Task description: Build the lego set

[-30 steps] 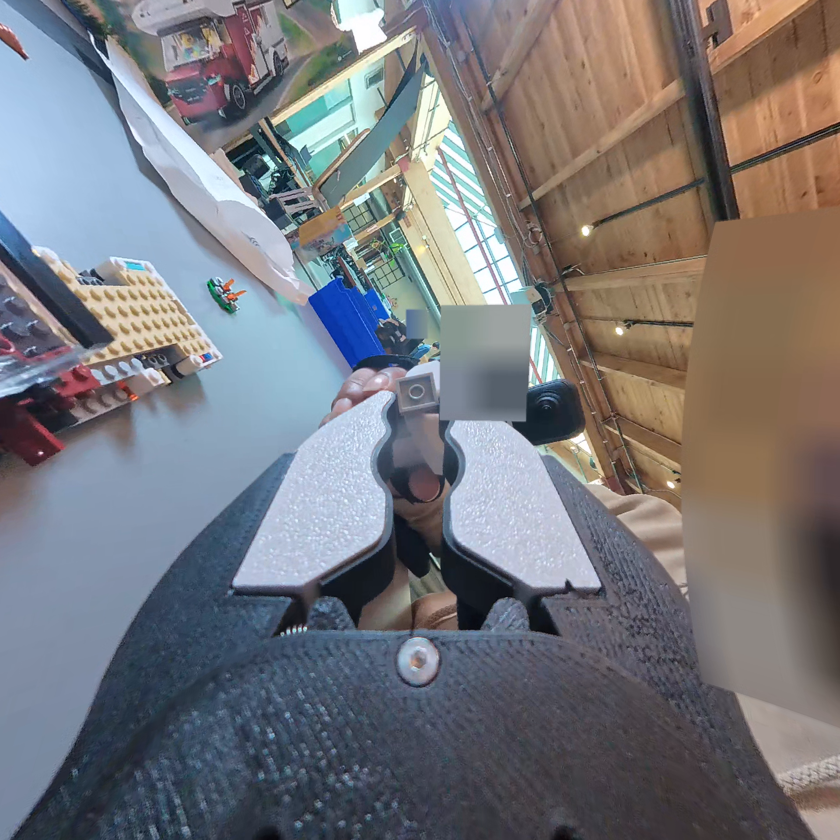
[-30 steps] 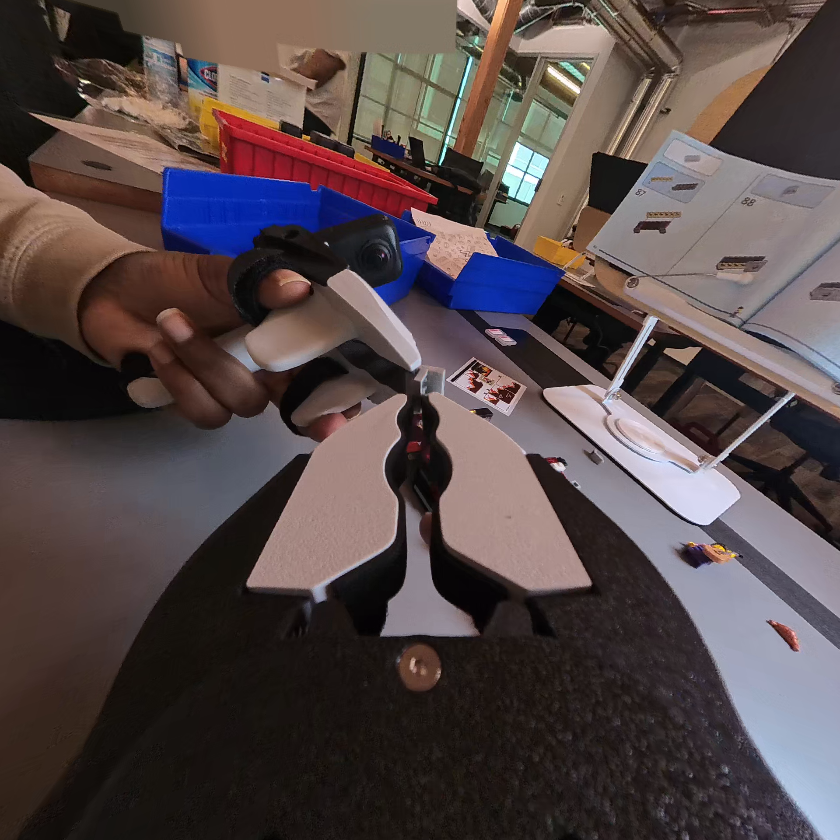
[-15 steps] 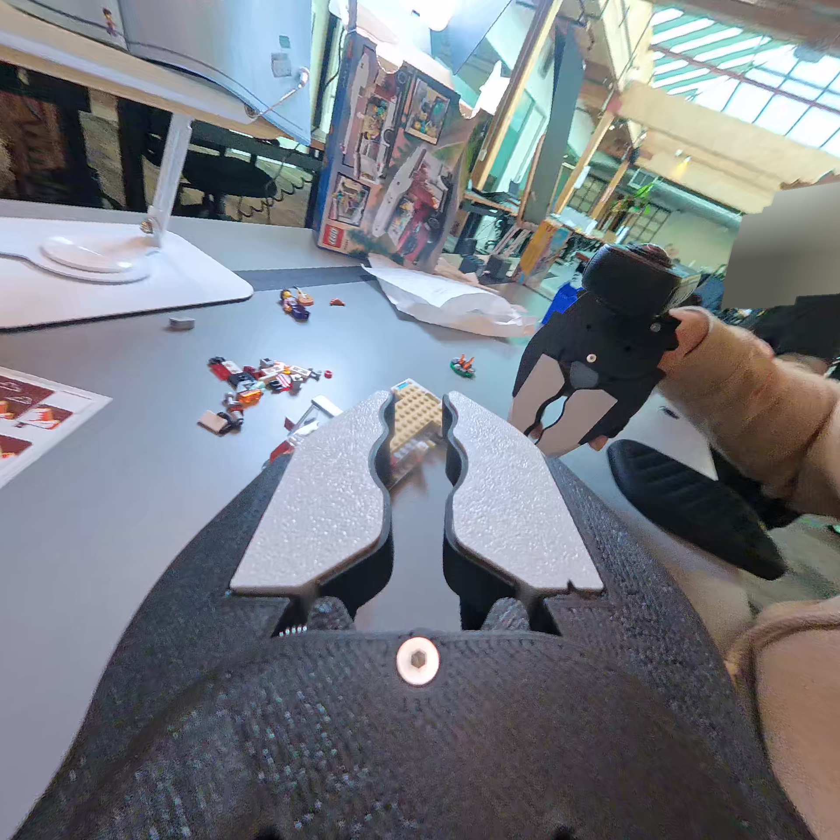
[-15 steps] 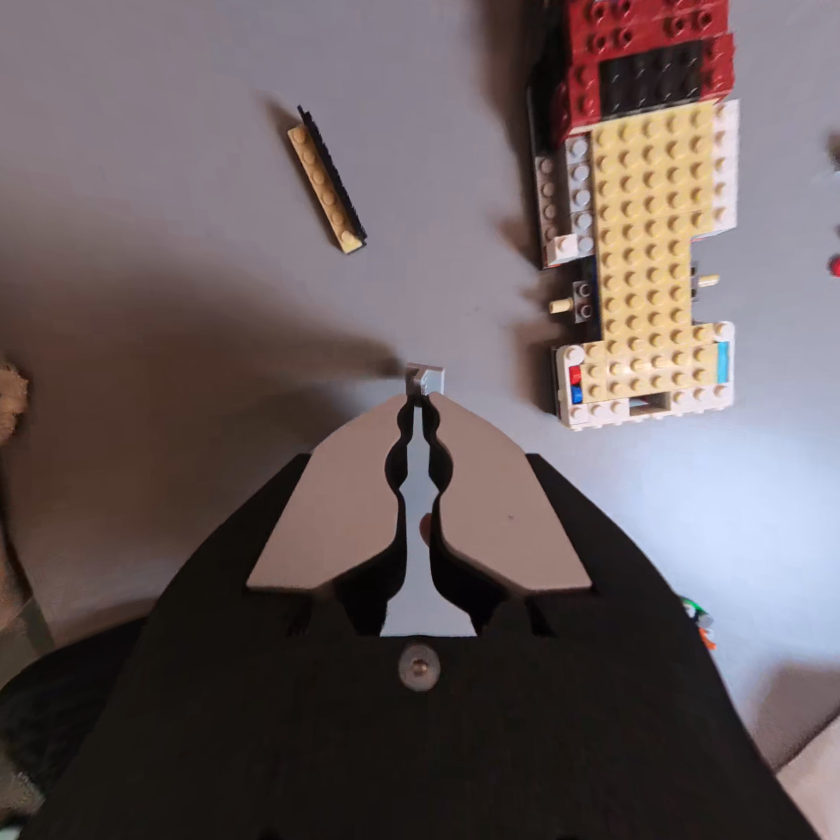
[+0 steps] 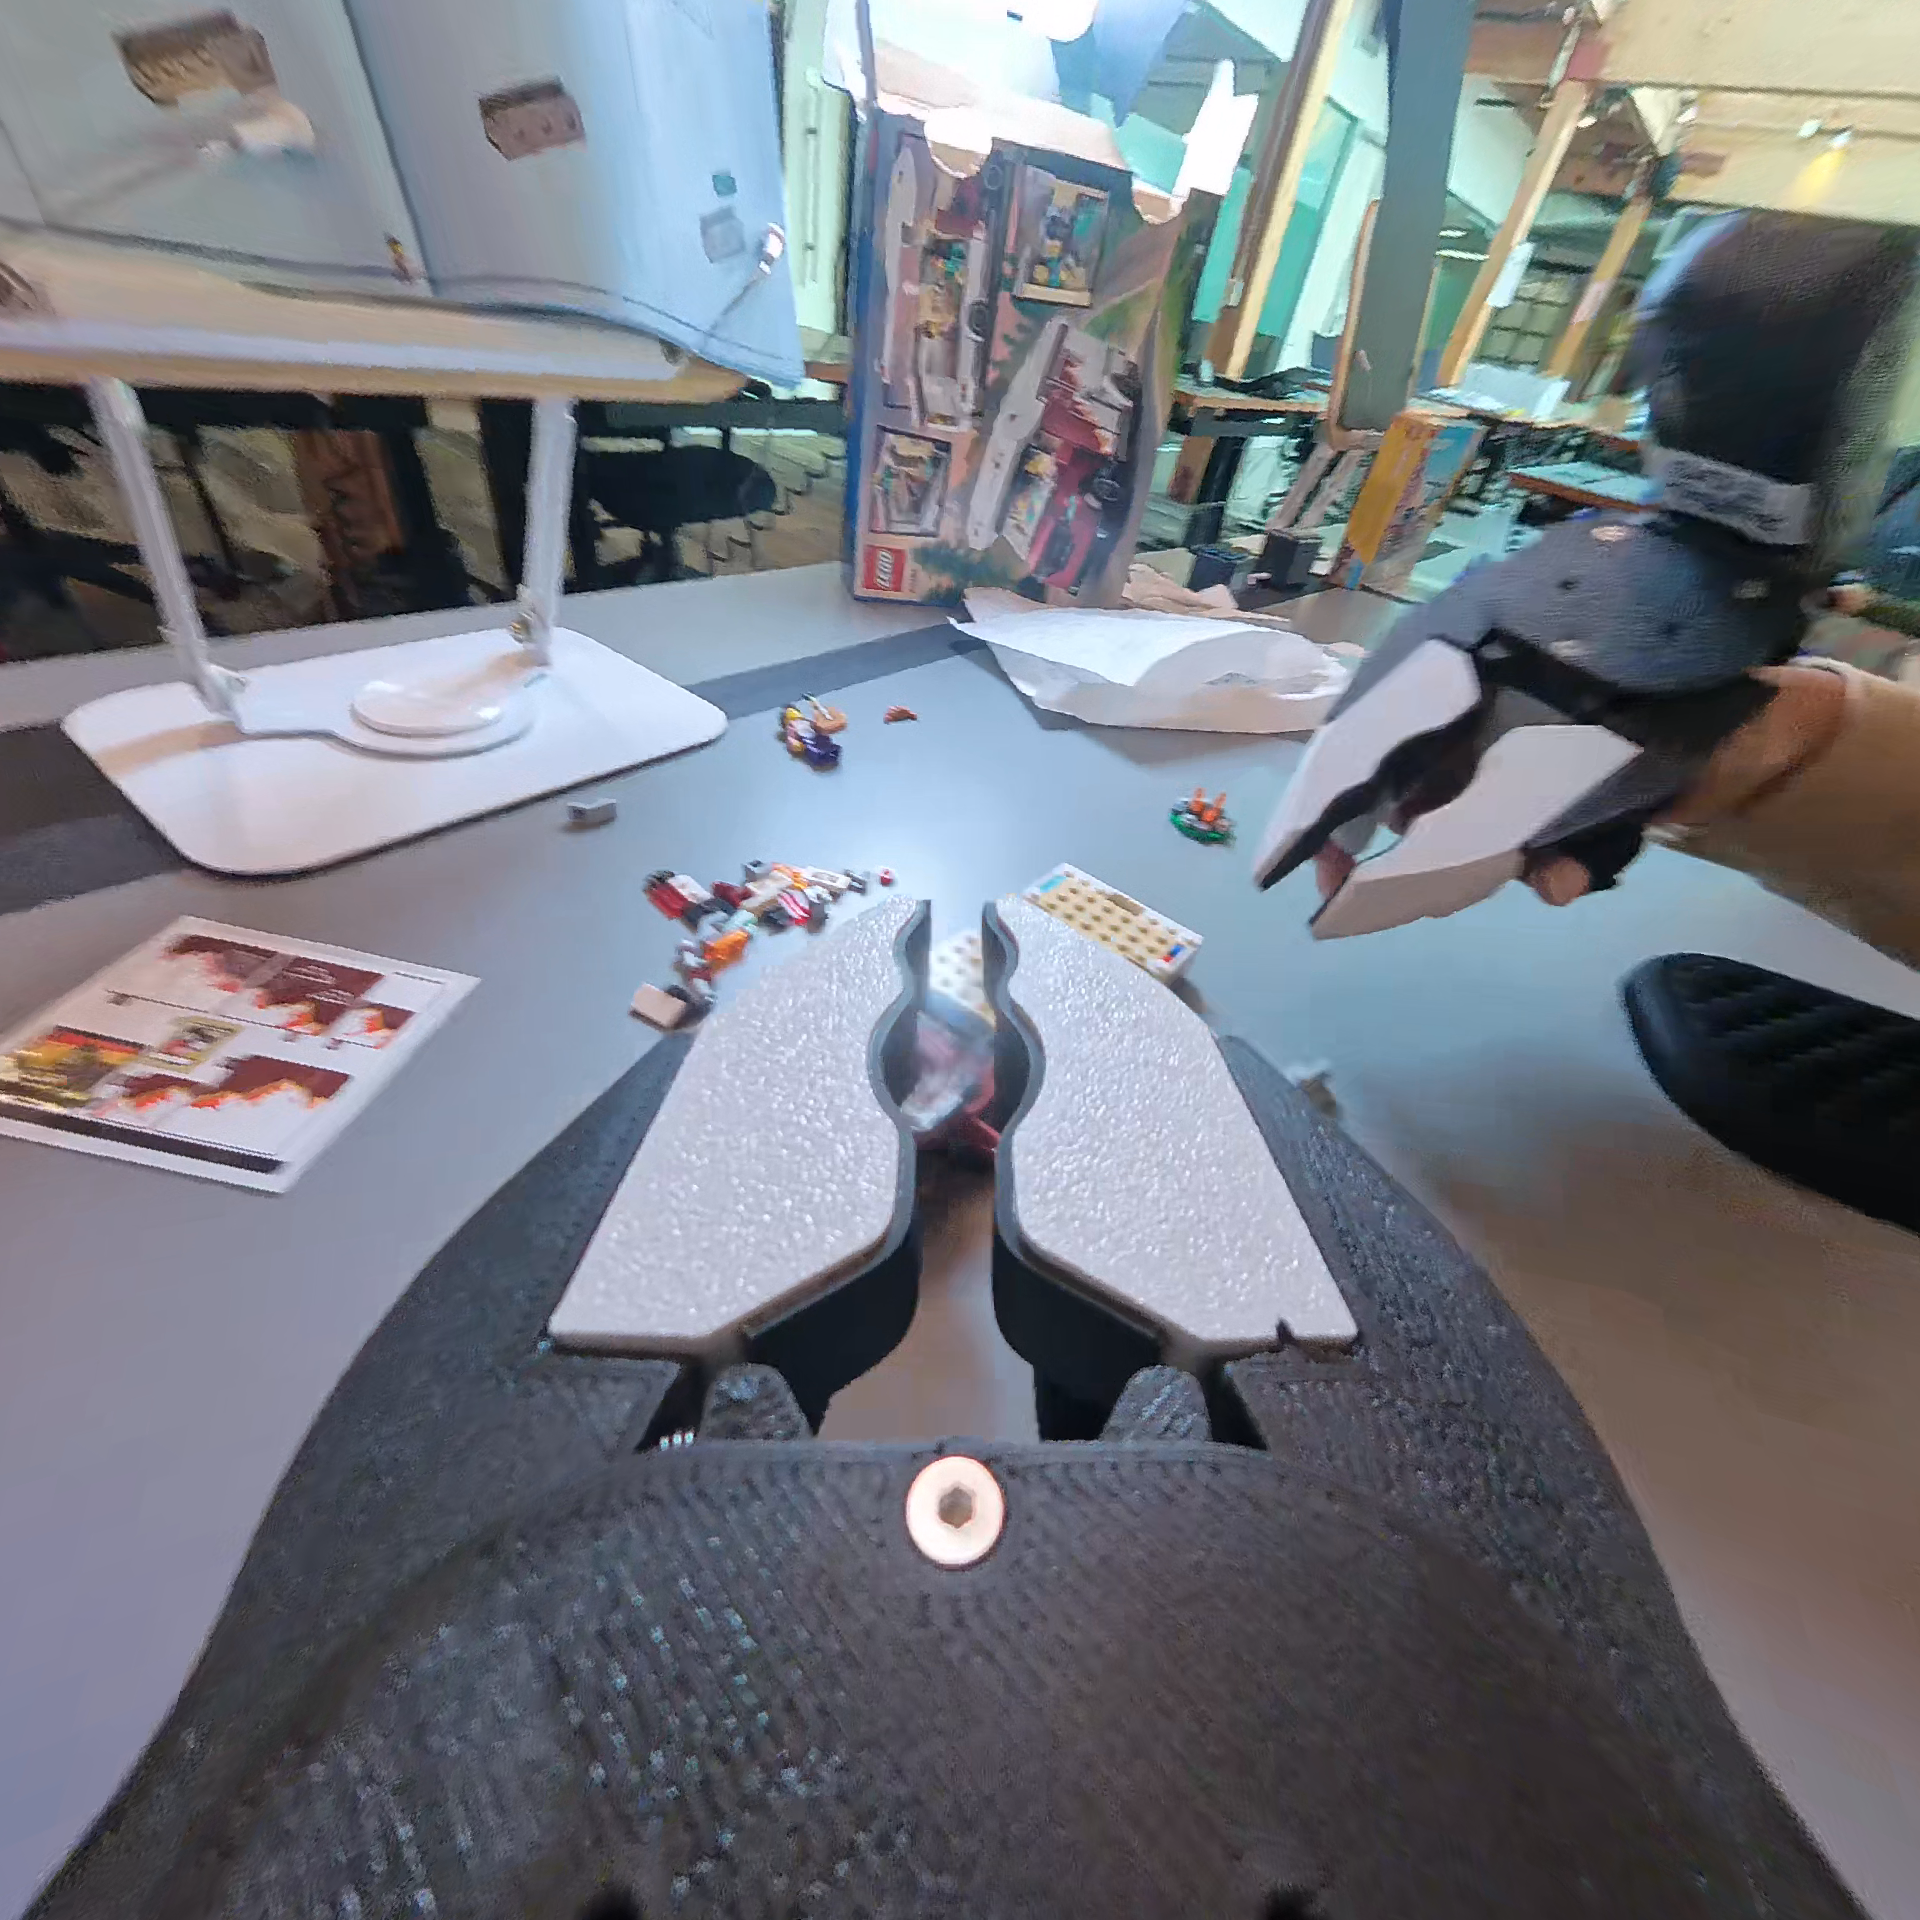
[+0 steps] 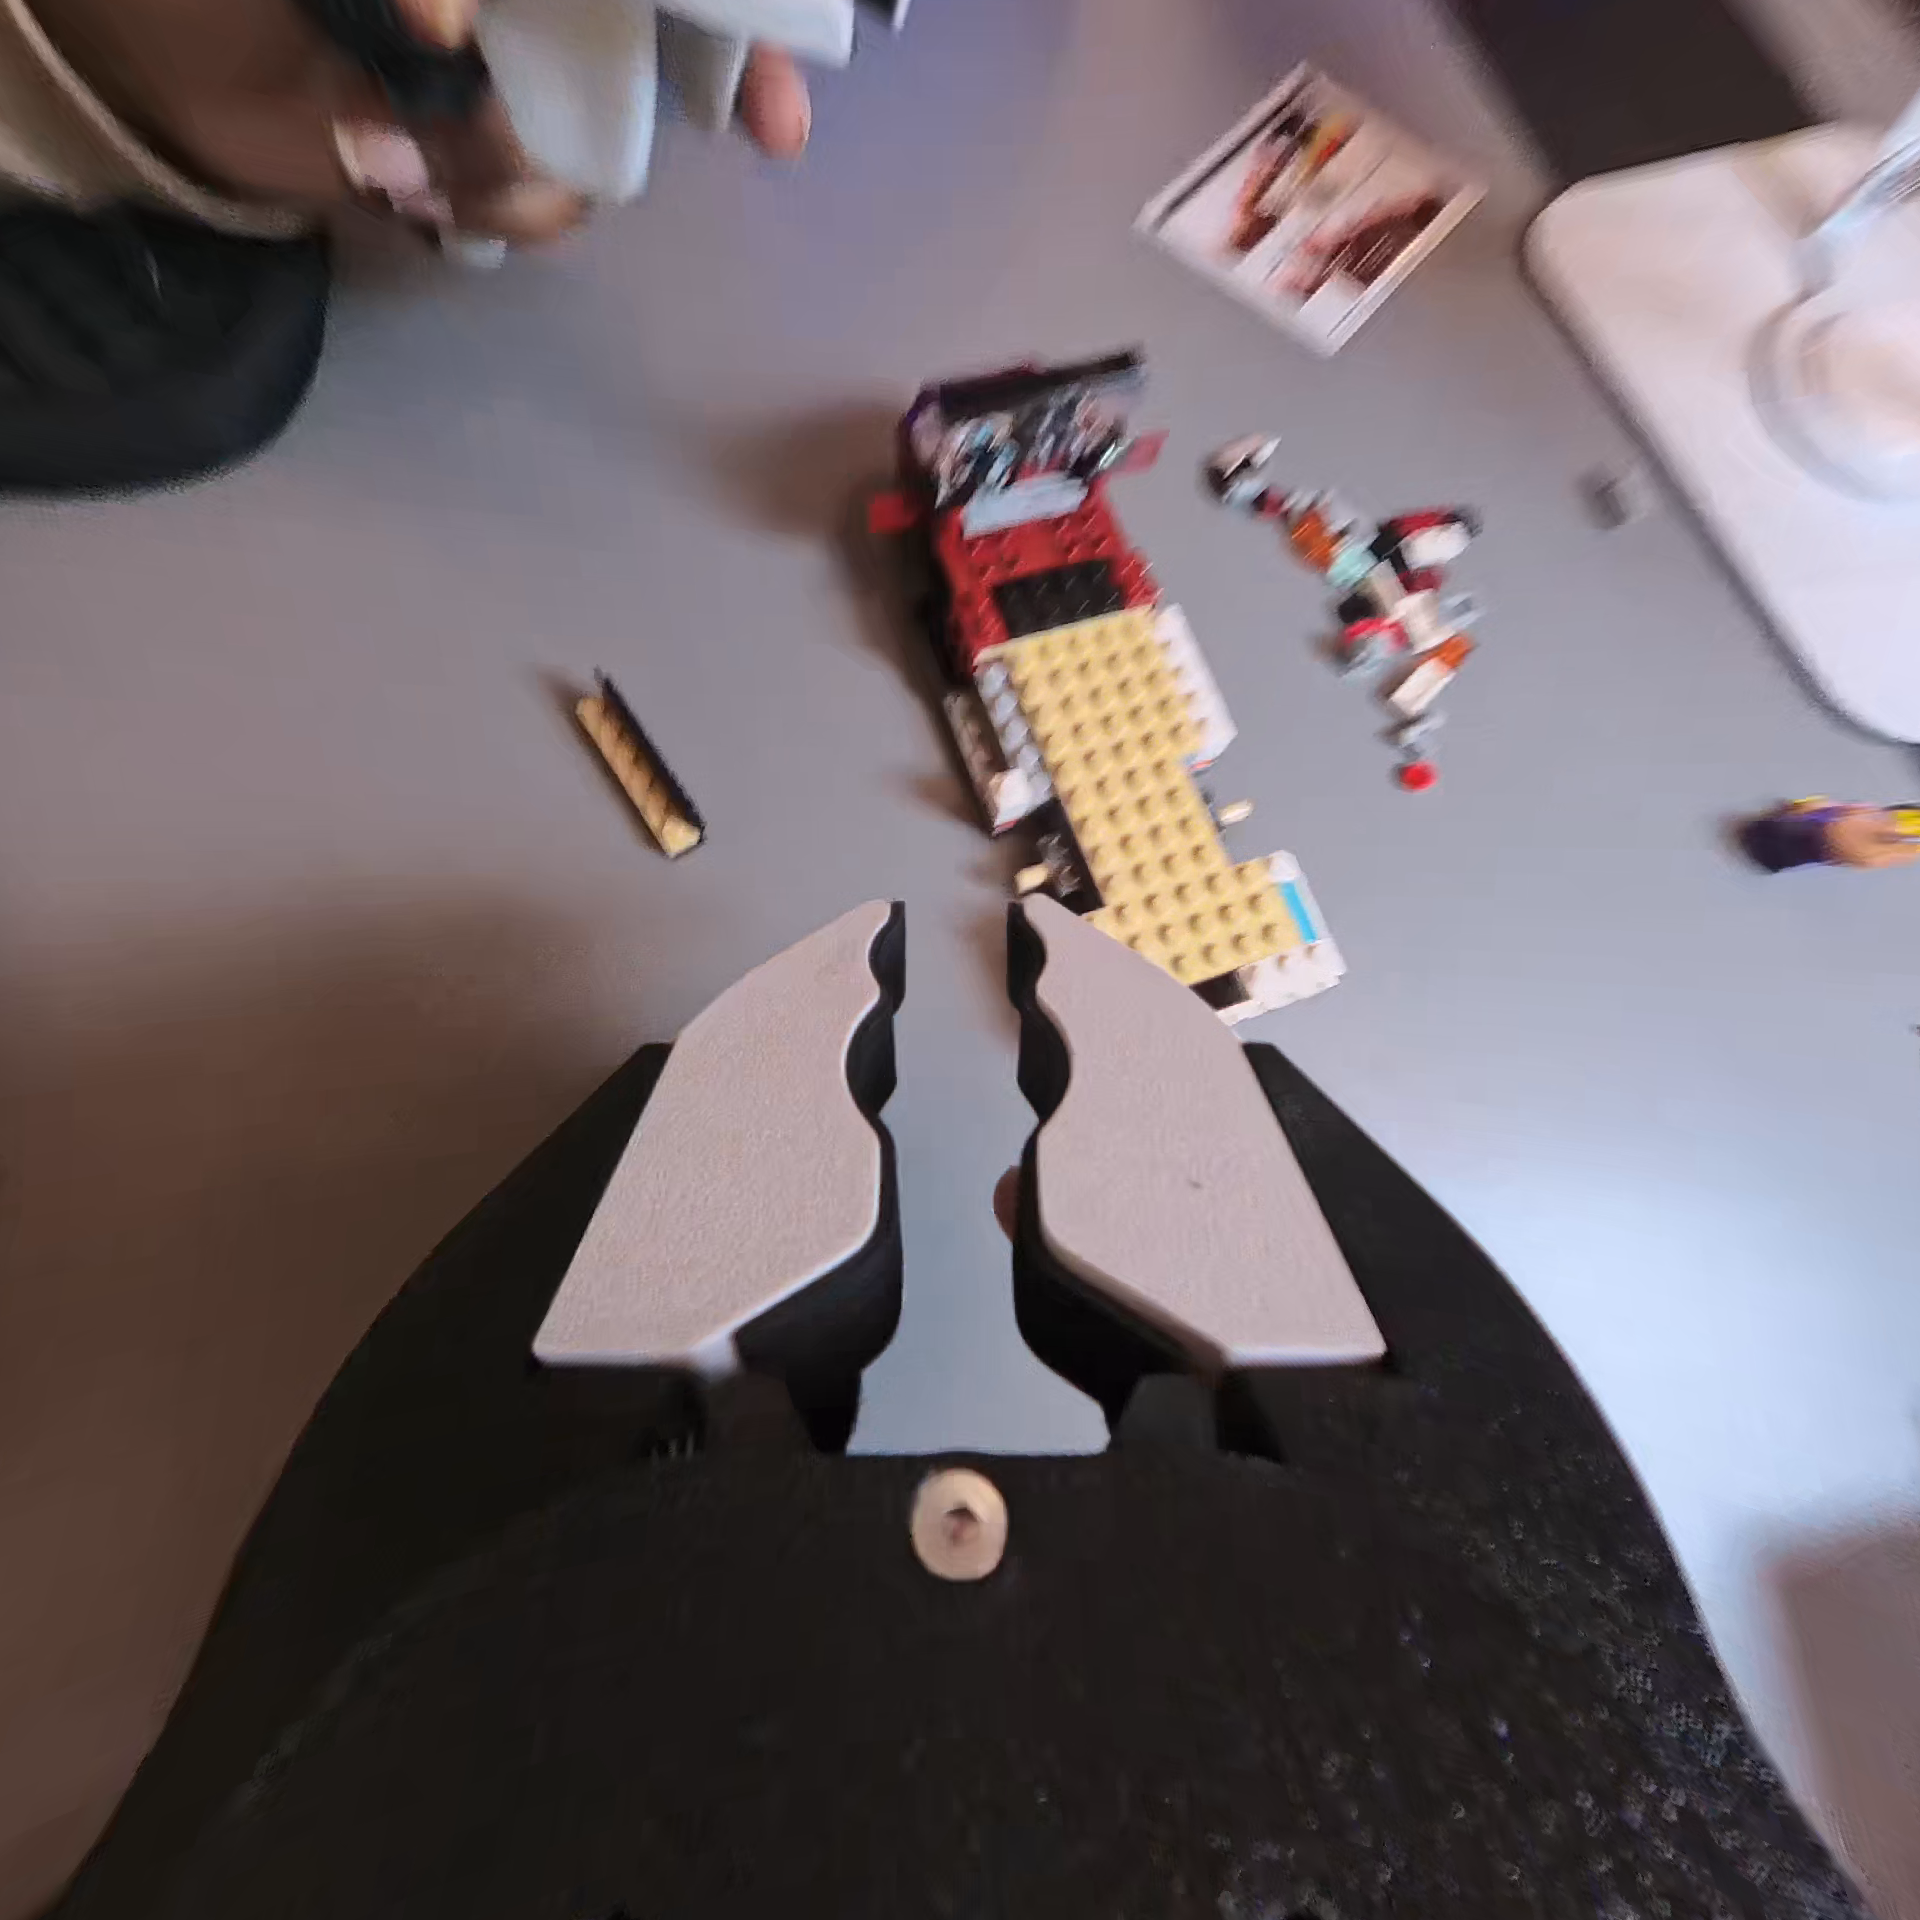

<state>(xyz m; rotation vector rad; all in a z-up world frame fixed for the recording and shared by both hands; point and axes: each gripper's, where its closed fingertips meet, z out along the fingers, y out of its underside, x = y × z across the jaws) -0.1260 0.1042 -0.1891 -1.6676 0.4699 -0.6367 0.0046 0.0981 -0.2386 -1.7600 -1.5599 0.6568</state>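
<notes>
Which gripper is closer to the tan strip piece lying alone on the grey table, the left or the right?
Right. The right gripper hovers open just past the tan strip piece, beside the brick vehicle. The left gripper is far across the table.

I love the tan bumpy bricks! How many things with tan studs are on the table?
2. The brick vehicle with its tan deck lies ahead of the right gripper; a narrow tan strip lies apart to its left. More may hide among the blurred loose pieces.

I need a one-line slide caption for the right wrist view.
Open right tongs above a grey table, beside a tan-and-red brick vehicle.
</notes>
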